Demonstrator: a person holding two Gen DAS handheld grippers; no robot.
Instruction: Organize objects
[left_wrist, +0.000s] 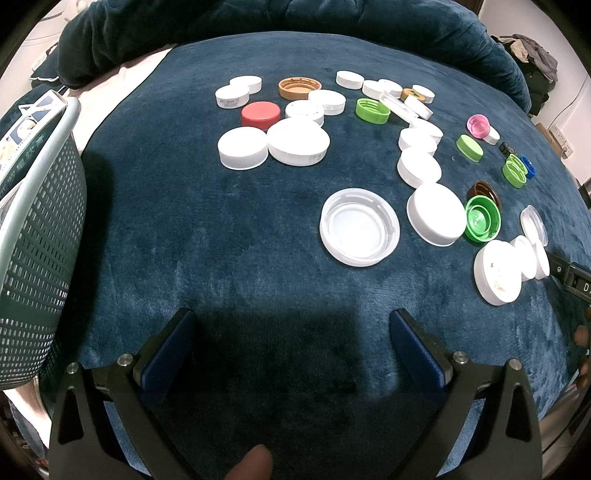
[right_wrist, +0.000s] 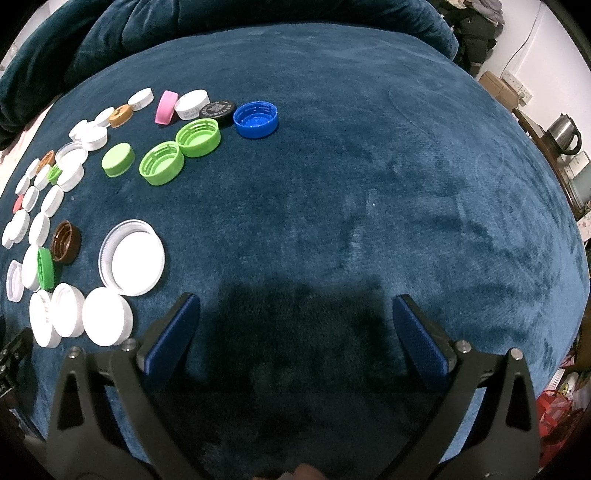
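Both claws, left gripper (left_wrist: 291, 332) and right gripper (right_wrist: 295, 317), spread wide and empty above the blanket (right_wrist: 369, 184). Caps (left_wrist: 360, 232) lie scattered there, basket (left_wrist: 37, 221) far left. Looks like the start: next, pinch one cap squarely by its rim.

Little can be read. The black cap (right_wrist: 218, 109) near the blanket's (right_wrist: 369, 184) far left corner carries a QR code with illegible print. The right gripper (left_wrist: 576, 280) bears the white letters "DA". Printed codes on white caps (left_wrist: 231, 96) are too small to read.
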